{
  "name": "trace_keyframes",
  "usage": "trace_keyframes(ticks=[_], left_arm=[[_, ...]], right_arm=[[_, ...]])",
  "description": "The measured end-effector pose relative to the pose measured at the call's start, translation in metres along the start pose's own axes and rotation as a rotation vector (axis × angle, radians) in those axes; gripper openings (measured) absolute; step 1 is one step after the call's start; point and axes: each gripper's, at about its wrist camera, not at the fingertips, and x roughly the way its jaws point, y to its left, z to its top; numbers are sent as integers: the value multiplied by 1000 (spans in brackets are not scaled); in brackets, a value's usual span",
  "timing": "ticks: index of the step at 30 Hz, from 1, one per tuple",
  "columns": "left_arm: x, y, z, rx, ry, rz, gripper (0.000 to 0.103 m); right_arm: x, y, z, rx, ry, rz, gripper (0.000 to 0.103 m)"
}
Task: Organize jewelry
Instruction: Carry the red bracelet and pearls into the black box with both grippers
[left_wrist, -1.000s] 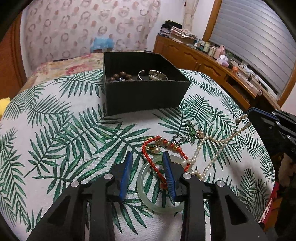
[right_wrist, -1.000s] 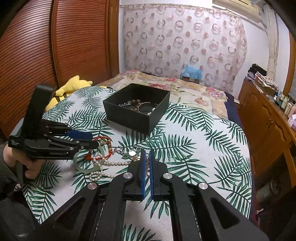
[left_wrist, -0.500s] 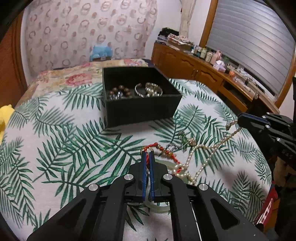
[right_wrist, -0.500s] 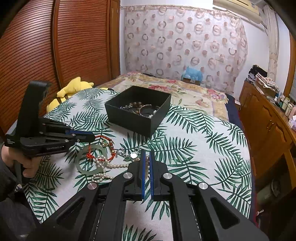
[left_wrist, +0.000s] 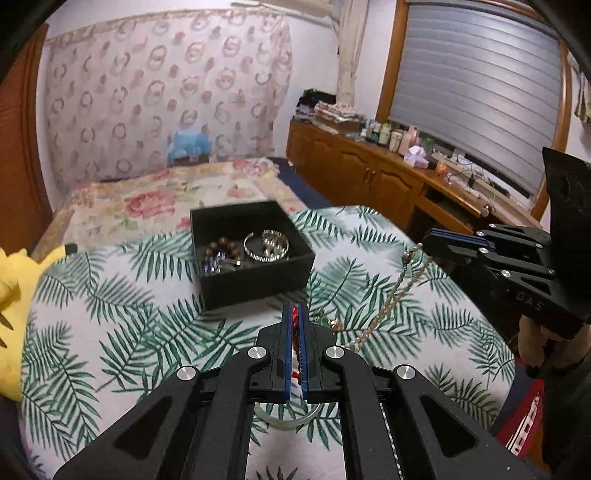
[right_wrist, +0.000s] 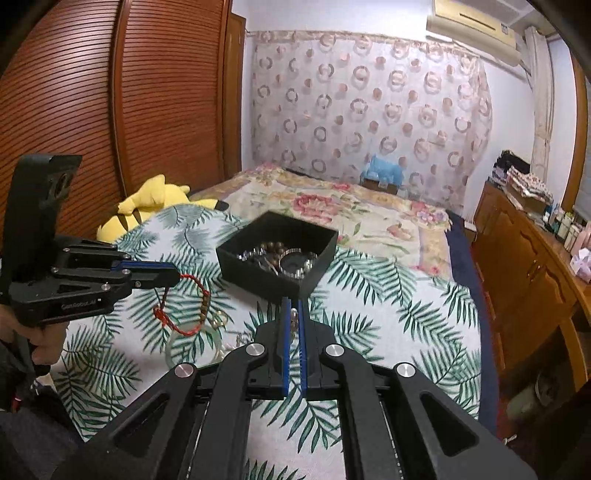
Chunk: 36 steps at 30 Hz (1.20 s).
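Note:
My left gripper (left_wrist: 294, 308) is shut on a red cord bracelet (right_wrist: 181, 308) with brown beads and holds it lifted above the palm-print cloth; the bracelet hangs from the left gripper (right_wrist: 173, 275) in the right wrist view. My right gripper (right_wrist: 293, 306) is shut on a pearl necklace (left_wrist: 391, 295), which slopes up from the cloth to the right gripper (left_wrist: 430, 236). A black box (left_wrist: 255, 254) with beaded and silver bracelets stands beyond both. A pale green bangle (right_wrist: 192, 343) lies on the cloth below the left gripper.
A yellow plush toy (right_wrist: 151, 206) lies at the left edge of the cloth. A floral bedspread (right_wrist: 332, 206) lies behind the box. A wooden cabinet (left_wrist: 369, 173) with bottles runs along the right side. A small pendant piece (left_wrist: 334, 324) lies on the cloth.
My left gripper closed on the red cord bracelet and lifted it off the cloth. My right gripper rose with the pearl necklace, pulling it taut off the pile.

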Motion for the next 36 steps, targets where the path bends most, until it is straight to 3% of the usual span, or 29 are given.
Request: trace_keyframes(ticks=[12, 20, 36], left_arm=[[-22, -3, 16, 27, -63, 7, 2], [-24, -2, 21, 37, -77, 13, 2], [12, 35, 58, 20, -74, 48, 2]], right_arm=[[-26, -1, 43, -34, -90, -22, 4], [-21, -7, 69, -51, -110, -40, 4], [0, -25, 134, -91, -168, -45, 4]])
